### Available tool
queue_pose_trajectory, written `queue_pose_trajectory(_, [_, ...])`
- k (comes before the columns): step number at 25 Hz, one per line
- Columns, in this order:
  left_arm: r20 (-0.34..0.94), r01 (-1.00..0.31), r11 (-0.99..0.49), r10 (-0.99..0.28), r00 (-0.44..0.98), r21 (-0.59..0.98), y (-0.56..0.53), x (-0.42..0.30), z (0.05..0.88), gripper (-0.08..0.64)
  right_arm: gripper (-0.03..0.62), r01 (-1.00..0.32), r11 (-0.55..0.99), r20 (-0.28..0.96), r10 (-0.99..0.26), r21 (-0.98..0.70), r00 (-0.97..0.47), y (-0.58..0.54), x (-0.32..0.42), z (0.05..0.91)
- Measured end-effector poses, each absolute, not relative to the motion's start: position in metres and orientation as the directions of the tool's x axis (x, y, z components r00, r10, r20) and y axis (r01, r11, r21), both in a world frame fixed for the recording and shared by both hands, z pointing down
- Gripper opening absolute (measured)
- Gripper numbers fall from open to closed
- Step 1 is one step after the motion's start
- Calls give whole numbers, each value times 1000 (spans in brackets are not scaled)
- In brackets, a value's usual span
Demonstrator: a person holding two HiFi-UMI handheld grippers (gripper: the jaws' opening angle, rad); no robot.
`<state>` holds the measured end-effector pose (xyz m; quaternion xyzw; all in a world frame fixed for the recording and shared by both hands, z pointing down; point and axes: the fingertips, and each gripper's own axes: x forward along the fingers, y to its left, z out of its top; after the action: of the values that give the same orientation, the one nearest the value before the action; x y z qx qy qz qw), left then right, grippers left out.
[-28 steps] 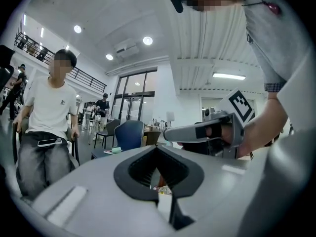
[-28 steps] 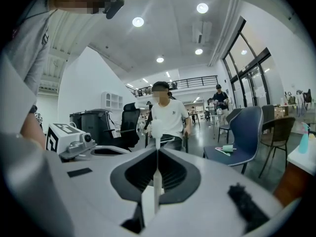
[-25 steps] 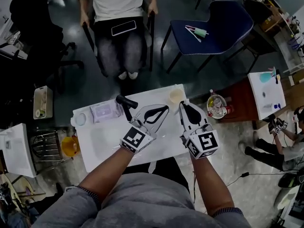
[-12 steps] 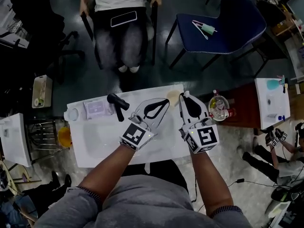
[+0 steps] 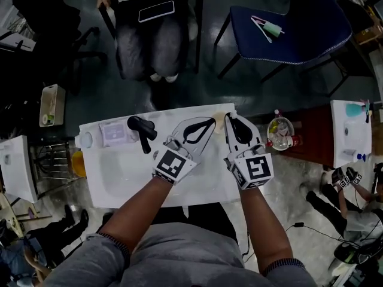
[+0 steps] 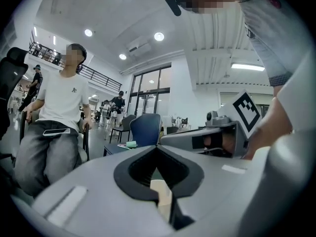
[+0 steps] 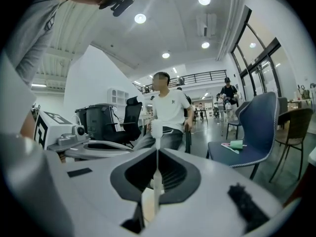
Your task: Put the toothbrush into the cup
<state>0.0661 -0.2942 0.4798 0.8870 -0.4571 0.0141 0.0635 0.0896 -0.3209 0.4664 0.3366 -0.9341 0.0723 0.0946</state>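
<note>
My right gripper (image 7: 157, 149) is shut on a white toothbrush (image 7: 156, 132), which stands upright between its jaws with the head on top. In the head view this gripper (image 5: 230, 119) hangs over the far right part of the white table (image 5: 131, 175), just right of a pale cup (image 5: 219, 119) that is partly hidden by the jaws. My left gripper (image 5: 209, 123) is shut with nothing in it, its tips just left of the cup. In the left gripper view the jaws (image 6: 157, 147) meet, and the cup (image 6: 161, 191) shows pale through the gap below them.
A black hair dryer (image 5: 142, 131), a pale box (image 5: 114, 133) and a small round lid (image 5: 87, 140) lie on the table's far left. A seated person (image 5: 157, 34) faces the table. A blue chair (image 5: 293, 23) and a low stand with a bottle (image 5: 281, 136) are at the right.
Both grippers have moved forward and down toward the table's far edge, closing in on the cup. Both stay shut, the right one still holding the toothbrush.
</note>
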Motion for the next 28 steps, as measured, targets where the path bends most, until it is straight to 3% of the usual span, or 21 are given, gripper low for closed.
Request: queue_pose_trajectory(28, [146,-835,-525,-824,547,164,-314,65,523,5,20,-645,757,426,-552,-104,-717,-331,87,554])
